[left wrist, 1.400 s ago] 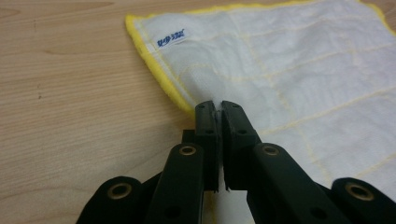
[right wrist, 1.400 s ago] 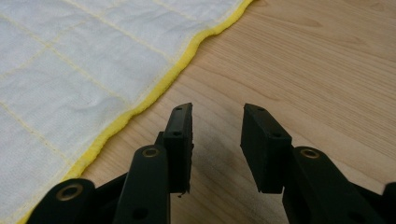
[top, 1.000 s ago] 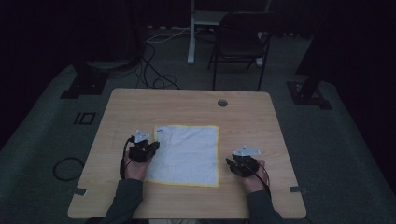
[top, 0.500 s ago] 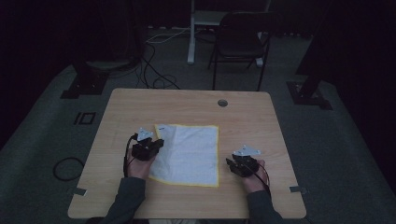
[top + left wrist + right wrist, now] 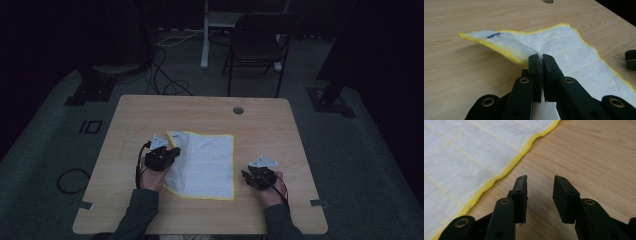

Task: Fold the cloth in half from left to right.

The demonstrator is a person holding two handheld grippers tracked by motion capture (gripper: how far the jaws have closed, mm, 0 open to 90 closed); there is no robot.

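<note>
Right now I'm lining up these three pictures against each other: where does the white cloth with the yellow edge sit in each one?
High view: the cloth lies mid-table, between the left gripper and the right gripper.
Left gripper view: it runs from centre to right, its edge pinched and lifted between the shut jaws.
Right gripper view: it covers the upper left, apart from the open jaws.
Shared landmark: the cloth's yellow hem.

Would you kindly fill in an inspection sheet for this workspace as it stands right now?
Surface: wooden table, round grommet hole near far edge.
Job's things: white cloth with yellow hem, left edge lifted off the table.
Clutter: nothing seen.
Grippers: left gripper shut on the cloth's edge; right gripper open over bare wood beside the hem.
Cables: black cable trails from left gripper; cable loop on floor.
Surroundings: dark room, black chair beyond table, grey carpet.
</note>
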